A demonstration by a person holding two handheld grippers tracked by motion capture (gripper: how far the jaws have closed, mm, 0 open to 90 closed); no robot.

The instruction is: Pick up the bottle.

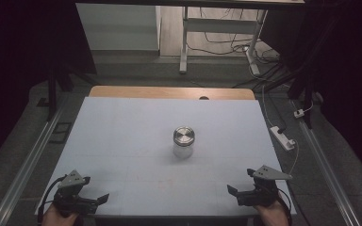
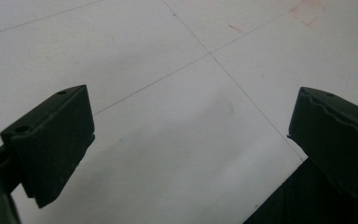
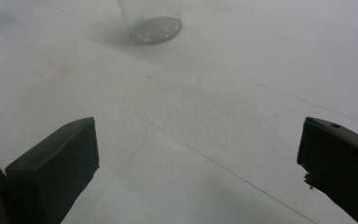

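- One glass jar, metal lid, upright mid-table: likely fragile, slippery; grip body below lid.
- Left gripper: jaws apart, empty.
- Right gripper: jaws apart, empty.

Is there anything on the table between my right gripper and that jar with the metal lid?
Nothing visible. The jar stands alone mid-table, and the right gripper sits open at the near right edge. In the right gripper view only bare white table top lies between the open jaws and the jar's base.
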